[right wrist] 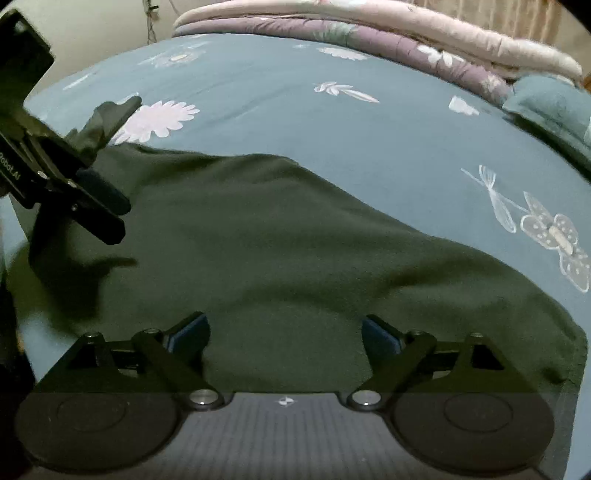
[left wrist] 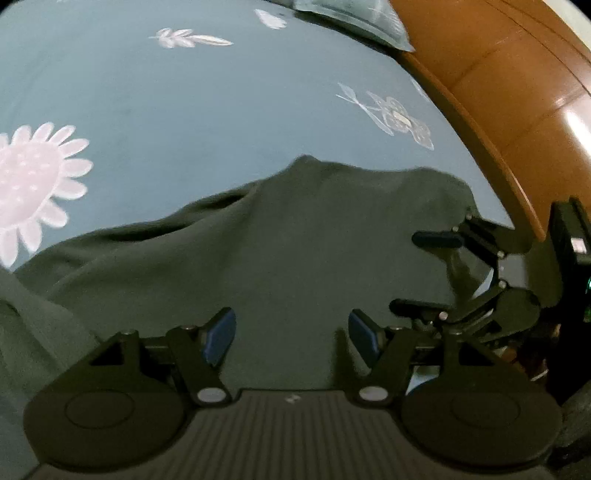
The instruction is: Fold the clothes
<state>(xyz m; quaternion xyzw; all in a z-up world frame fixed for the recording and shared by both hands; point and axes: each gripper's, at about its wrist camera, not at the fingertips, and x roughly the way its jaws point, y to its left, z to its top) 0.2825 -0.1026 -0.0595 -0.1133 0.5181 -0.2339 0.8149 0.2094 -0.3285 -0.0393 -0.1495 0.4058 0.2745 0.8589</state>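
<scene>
A dark green garment [left wrist: 295, 240] lies spread out on a blue bedsheet [left wrist: 184, 103] printed with white flowers. In the left wrist view my left gripper [left wrist: 291, 336] hovers low over the cloth, open, with nothing between its blue pads [left wrist: 221, 332]. My right gripper [left wrist: 424, 273] is at the right of that view, also open, over the garment's right part. The right wrist view shows the same garment [right wrist: 277, 240] beneath my open right gripper [right wrist: 284, 332]. The left gripper [right wrist: 114, 162] enters from the left, open, above the garment's far left corner.
A brown wooden bed frame [left wrist: 517, 92] runs along the right side of the mattress. A blue pillow [left wrist: 351, 18] lies at the far end. A folded quilt [right wrist: 369, 33] in pink and purple and a second pillow [right wrist: 554, 107] lie at the back. Bare sheet [right wrist: 332, 122] surrounds the garment.
</scene>
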